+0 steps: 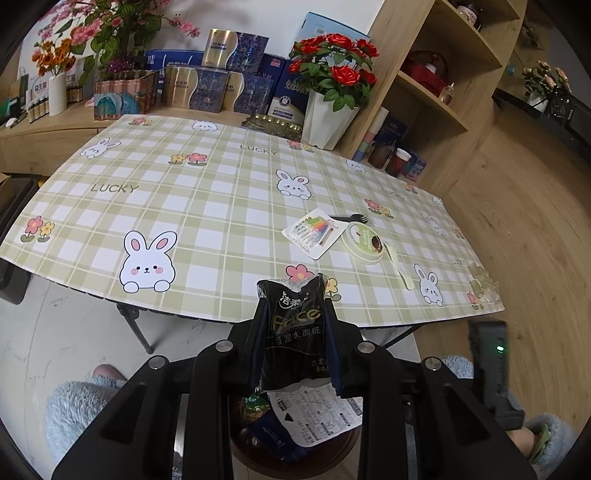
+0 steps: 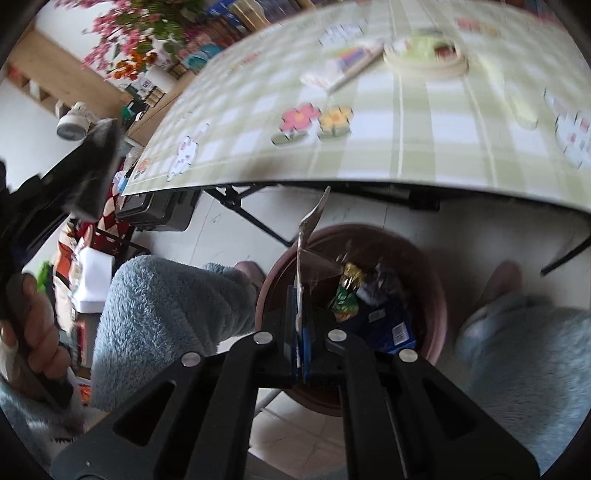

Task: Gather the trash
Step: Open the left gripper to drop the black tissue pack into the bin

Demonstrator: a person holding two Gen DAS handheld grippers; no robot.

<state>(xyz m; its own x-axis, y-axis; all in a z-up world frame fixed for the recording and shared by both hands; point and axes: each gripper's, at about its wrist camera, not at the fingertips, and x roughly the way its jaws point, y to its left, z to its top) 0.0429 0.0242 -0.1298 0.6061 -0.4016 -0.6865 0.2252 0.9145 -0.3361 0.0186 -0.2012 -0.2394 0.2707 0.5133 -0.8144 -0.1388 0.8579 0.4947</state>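
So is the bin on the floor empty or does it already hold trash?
Holds trash: the bin contains a green-gold wrapper and a blue packet.

A folding tabletop wears a green checked cloth with bunnies and flowers. Behind it stand a tall light wooden shelf and a low wooden counter against a white wall. The floor is wood on one side, pale tile below.
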